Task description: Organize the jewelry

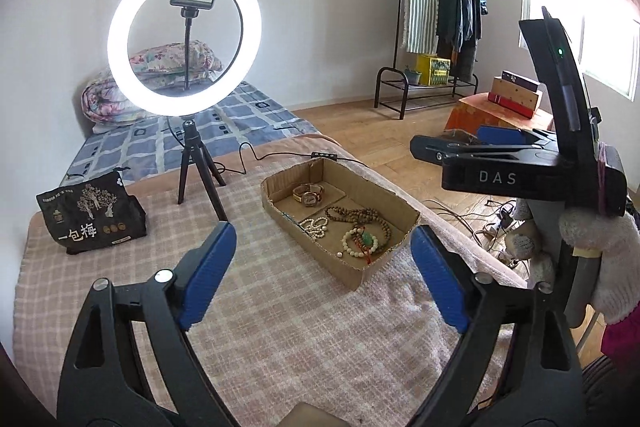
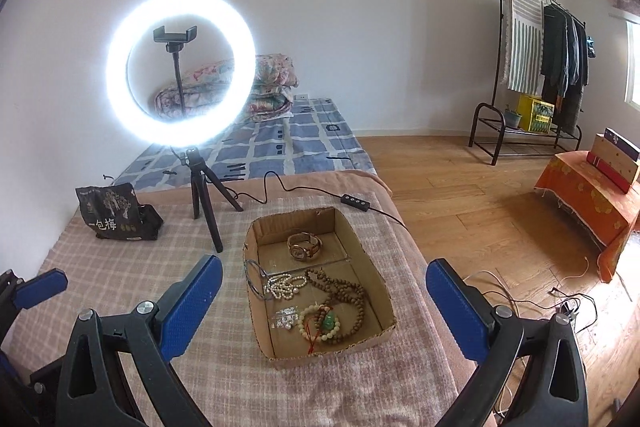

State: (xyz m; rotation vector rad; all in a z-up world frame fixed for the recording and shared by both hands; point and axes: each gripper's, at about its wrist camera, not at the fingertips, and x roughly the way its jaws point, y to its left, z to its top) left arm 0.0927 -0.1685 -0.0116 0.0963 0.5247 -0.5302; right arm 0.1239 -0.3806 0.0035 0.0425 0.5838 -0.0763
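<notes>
Two hand-held grippers are hovering above a blanket-covered counter point(image 2: 120, 267), both with jaws standing wide and nothing between the pads. The left hand-held gripper point(image 1: 320, 275) and the right hand-held gripper point(image 2: 324, 299) are both pointing toward a cardboard tray point(image 2: 384, 307) lying just beyond them at the counter's right side. A watch point(image 2: 305, 246) is sitting alone in the tray's far compartment; brown beads point(image 2: 352, 291), pearls point(image 2: 284, 285) and a green-stone bracelet point(image 2: 322, 323) are lying together in the near one. No jewelry is showing loose on the counter, so the sorting appears finished or nearly so. A ring light point(image 2: 180, 67) is glowing at far left.
</notes>
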